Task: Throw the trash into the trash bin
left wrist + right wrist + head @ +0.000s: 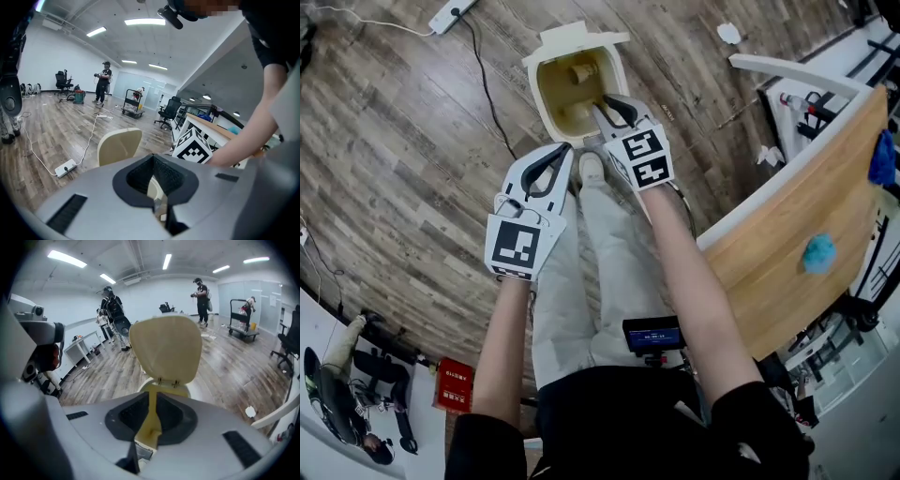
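Note:
A cream trash bin stands on the wood floor with its lid flipped up. A tan lump lies inside it. My right gripper hangs over the bin's near rim, pointing down into it. Its jaws stand a narrow slit apart, and only the bin's yellowish inside shows through. My left gripper is just short of the bin on the near left. Its tips touch and hold nothing. The bin's lid shows ahead of it.
A wooden table curves along the right with a blue item on it. White paper scraps lie on the floor. A power strip and cable run behind the bin. People, chairs and a cart stand far off.

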`<state>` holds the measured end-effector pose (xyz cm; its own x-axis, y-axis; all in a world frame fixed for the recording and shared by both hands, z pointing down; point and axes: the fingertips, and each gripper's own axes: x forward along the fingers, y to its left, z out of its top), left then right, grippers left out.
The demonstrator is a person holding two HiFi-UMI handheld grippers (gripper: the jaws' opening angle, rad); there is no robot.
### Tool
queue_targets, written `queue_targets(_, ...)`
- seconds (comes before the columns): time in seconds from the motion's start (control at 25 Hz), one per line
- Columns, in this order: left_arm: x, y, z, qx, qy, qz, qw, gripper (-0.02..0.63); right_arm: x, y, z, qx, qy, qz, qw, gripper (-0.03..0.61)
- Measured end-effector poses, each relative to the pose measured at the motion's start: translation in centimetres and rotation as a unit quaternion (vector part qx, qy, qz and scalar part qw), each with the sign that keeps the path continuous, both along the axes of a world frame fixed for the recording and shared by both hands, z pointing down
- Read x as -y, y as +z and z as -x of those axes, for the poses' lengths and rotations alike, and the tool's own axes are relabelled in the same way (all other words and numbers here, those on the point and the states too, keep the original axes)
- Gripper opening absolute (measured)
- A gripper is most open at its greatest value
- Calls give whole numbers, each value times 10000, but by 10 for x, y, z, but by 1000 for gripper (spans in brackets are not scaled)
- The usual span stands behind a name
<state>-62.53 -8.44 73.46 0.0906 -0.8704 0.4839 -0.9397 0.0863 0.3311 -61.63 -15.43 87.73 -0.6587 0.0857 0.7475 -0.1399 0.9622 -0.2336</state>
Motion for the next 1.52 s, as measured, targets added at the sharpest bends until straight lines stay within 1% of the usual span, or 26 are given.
queue_targets(0.04,-2,-13,-1,54,38,-39,10000,5,2,-20,1,188,75,16,9998,21)
queue_targets(0.08,-5,-28,0,107,72,-91,9999,5,1,-42,3,434,163,183,9988,-2)
queue_targets(0.16,-14,-60,1,163,71,-216,9996,5,-10,-92,9,931,238,653,9932,-3)
queue_targets(0.2,-19,-78,2,170,28,-283,9995,5,-19,-120,11,1120,180,779,9905,-3)
queue_targets(0.24,-25,-97,3,184,-31,-357,9992,5,-29,-149,13,1296,74,802,9883,-3)
queue_targets(0.28,-29,-116,4,219,-84,-441,9988,5,-37,-181,13,1489,-38,746,9860,-3)
queue_targets(0.36,-33,-156,4,352,-128,-639,9973,5,-48,-252,8,1948,-206,479,9795,-3)
queue_targets(0.48,-47,-216,-1,606,-139,-926,9938,5,-69,-342,-10,2485,-429,65,9677,-3)
queue_targets(0.56,-53,-251,2,714,-126,-1122,9910,5,-80,-384,-11,2700,-682,-134,9603,-3)
queue_targets(0.6,-57,-267,1,683,-90,-1165,9908,5,-87,-402,-13,2771,-770,-189,9576,-3)
queue_targets(0.68,-73,-297,-15,545,39,-1118,9922,5,-105,-437,-28,2856,-782,-200,9549,-3)
queue_targets(0.76,-87,-323,-37,540,136,-1089,9925,5,-117,-469,-47,2984,-699,-212,9516,-3)
queue_targets(0.84,-89,-346,-47,734,173,-1254,9892,5,-115,-500,-54,3259,-586,-300,9431,-3)
queue_targets(0.92,-80,-366,-42,941,169,-1491,9842,5,-106,-526,-50,3586,-494,-385,9314,-3)
queue_targets(1.0,-75,-380,-40,1019,175,-1652,9808,5,-105,-547,-47,3813,-500,-406,9222,-3)
queue_targets(1.12,-80,-400,-54,1139,290,-1829,9761,5,-123,-567,-56,3954,-658,-469,9150,-3)
queue_targets(1.28,-91,-417,-84,1597,512,-2004,9653,5,-143,-583,-78,4165,-713,-576,9045,-3)
queue_targets(1.36,-88,-422,-82,1694,534,-2014,9633,5,-142,-587,-75,4183,-740,-613,9032,-3)
queue_targets(1.52,-73,-430,-60,1583,558,-1983,9657,5,-126,-593,-50,3991,-747,-771,9106,-3)
